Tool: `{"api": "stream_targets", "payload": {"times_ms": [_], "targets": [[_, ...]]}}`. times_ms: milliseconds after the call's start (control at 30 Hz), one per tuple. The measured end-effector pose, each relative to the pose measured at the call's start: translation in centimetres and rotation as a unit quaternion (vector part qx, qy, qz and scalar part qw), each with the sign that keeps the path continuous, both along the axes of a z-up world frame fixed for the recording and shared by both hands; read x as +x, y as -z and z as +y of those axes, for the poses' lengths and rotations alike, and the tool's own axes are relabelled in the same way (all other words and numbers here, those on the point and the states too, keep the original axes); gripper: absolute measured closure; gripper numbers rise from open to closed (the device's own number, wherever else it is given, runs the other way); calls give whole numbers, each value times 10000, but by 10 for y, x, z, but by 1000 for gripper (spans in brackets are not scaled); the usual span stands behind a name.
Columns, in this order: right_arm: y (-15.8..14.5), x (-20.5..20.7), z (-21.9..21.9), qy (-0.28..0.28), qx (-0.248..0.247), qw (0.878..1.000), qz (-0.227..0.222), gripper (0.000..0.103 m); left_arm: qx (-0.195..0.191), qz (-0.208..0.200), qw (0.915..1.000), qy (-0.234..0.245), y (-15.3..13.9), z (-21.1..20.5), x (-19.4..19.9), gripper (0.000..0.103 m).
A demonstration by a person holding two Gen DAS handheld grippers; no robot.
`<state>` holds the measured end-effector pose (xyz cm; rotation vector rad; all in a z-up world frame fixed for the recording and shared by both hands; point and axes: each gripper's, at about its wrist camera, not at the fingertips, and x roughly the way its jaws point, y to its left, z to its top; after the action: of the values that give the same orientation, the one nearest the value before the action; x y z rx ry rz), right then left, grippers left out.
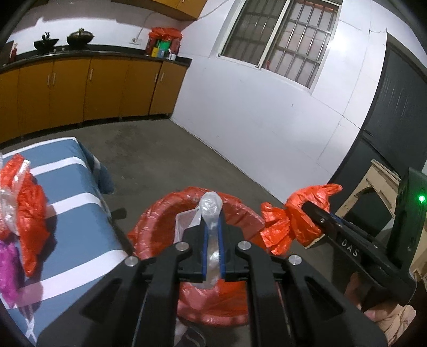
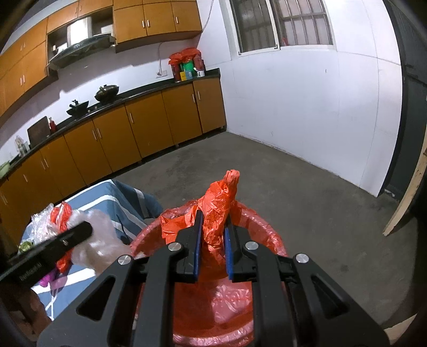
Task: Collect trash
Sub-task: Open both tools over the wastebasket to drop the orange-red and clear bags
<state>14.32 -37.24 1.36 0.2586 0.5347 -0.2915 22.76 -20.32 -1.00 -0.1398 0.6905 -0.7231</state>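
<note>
Left wrist view: the left claw (image 1: 212, 235) is closed on a clear plastic bag (image 1: 210, 206), held over the bin lined with a red bag (image 1: 237, 213). Only here is the red plastic bag (image 1: 291, 216) seen from the side, bunched and crumpled in the right claw (image 1: 307, 205). More red, clear and purple plastic trash (image 1: 24, 197) lies on the blue-and-white striped cloth (image 1: 77, 213).

Right wrist view: the right claw (image 2: 212, 235) is seen clamped on the red plastic bag (image 2: 218, 211), twisted upward to a point, above the bin (image 2: 267, 235). Only here are the wall cabinets (image 2: 157, 18) and range hood (image 2: 80, 49) shown.
</note>
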Motion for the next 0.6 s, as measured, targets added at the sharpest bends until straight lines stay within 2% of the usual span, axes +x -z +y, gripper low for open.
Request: {"api": "stream_targets", "payload": {"times_ms": [133, 333, 400, 467, 600], "targets": [[2, 1, -3, -35, 92, 9999, -22, 71, 27, 99, 9999, -4, 7, -2, 4, 77], [5, -6, -6, 60, 104, 9999, 20, 68, 141, 216, 9995, -165, 18, 9, 7, 74], [7, -11, -6, 131, 57, 9999, 35, 68, 254, 82, 9990, -365, 17, 21, 4, 68], [7, -13, -7, 161, 16, 9999, 46, 68, 419, -120, 9969, -661, 14, 34, -1, 55], [6, -18, 4, 159, -142, 9998, -9, 55, 728, -414, 9890, -1216, 13, 64, -13, 41]]}}
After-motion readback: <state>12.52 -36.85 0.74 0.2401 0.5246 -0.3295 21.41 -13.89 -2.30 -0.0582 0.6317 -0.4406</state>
